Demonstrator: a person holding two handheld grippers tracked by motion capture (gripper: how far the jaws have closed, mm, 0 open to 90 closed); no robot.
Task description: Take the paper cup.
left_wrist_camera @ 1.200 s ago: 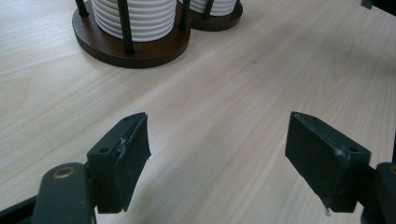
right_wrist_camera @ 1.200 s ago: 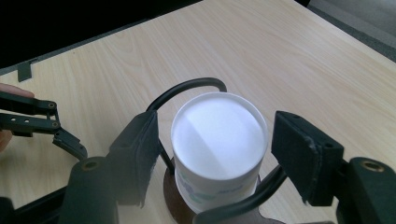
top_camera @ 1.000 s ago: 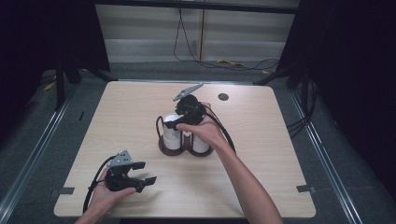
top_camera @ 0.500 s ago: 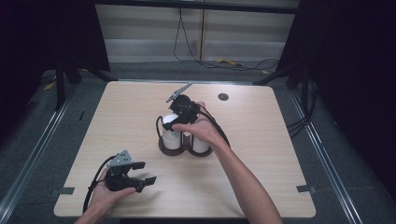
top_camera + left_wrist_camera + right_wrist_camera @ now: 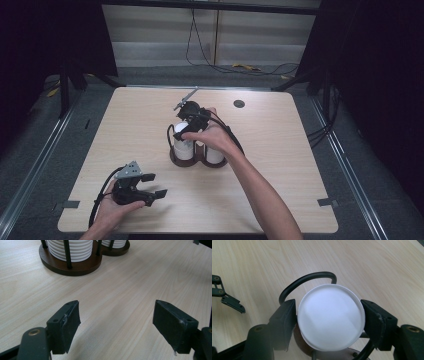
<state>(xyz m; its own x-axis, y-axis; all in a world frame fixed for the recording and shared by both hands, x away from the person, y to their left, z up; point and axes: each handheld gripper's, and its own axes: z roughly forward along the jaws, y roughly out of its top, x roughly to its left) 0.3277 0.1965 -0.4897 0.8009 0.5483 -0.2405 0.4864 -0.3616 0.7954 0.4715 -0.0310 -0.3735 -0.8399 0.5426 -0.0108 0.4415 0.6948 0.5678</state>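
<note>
Now the right tool (image 5: 182,131) has tipped down over the left stack of white cups (image 5: 183,145) in the dark wooden holder (image 5: 197,161) at desk (image 5: 300,165) centre, jaws bracketing the top cup (image 5: 331,316), probably about to lift it. The left tool (image 5: 150,187), at seven o'clock, rests spread wide.

Two tools (image 5: 150,192) (image 5: 182,132), one holder (image 5: 197,160), two white stacks (image 5: 183,147) (image 5: 215,154).

A light wood-grain bench (image 5: 300,165) carries a small dark round disc (image 5: 239,104) at about one o'clock near its far edge. Beyond it, grey floor (image 5: 150,75) with black cables (image 5: 200,55) and something yellow (image 5: 245,66) at twelve o'clock.
</note>
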